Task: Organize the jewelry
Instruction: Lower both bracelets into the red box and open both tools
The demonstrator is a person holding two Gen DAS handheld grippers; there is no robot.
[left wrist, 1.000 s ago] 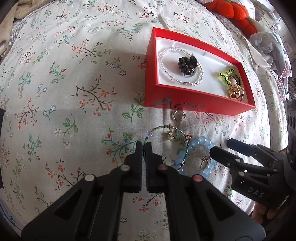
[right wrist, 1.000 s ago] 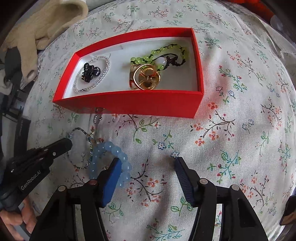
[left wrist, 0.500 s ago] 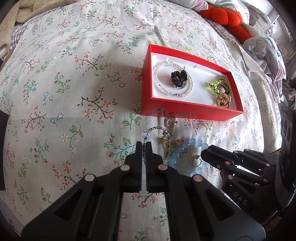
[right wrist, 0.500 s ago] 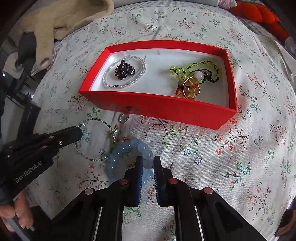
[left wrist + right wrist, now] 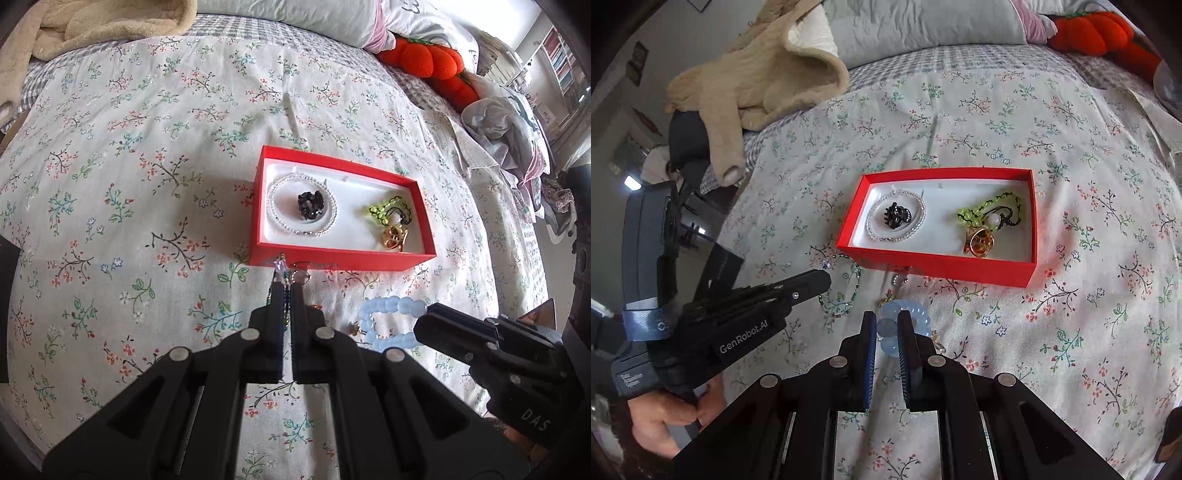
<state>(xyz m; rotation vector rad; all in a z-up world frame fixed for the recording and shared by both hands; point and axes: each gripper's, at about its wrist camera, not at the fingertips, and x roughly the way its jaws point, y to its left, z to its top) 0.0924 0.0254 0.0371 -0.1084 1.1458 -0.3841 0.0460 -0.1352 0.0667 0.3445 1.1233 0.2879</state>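
Jewelry lies partly gathered on a floral bedspread (image 5: pixel 147 155). Two strands are held in tongs just in front of the red box (image 5: pixel 343 260). The left gripper (image 5: pixel 286 295) has its jaws nearly together around a thin green beaded necklace (image 5: pixel 846 291), whose loop hangs from the tips toward the bedspread; a clear bead (image 5: pixel 279 265) shows at the fingertips, near the box's front wall. The right gripper (image 5: pixel 887 325) has its blue-padded jaws pressed close on a pale blue bead bracelet (image 5: pixel 388 325), which bulges out between the pads. A small ring (image 5: pixel 898 280) lies on the cover just beside the box front, and a gold-coloured piece (image 5: pixel 886 302), too small to identify, sits next to the bracelet.

Inside the white-lined box, a black hair claw (image 5: pixel 311 203) rests within a ring of clear beads (image 5: pixel 301 210) at one end; a yellow-green bead strand (image 5: pixel 990 210) with a dark cord and a gold ornament (image 5: pixel 979 242) fill the other.

Beyond the box, a beige blanket (image 5: pixel 757 85), a pillow (image 5: pixel 923 22) and an orange plush pumpkin (image 5: pixel 428 62) crowd the head of the bed.
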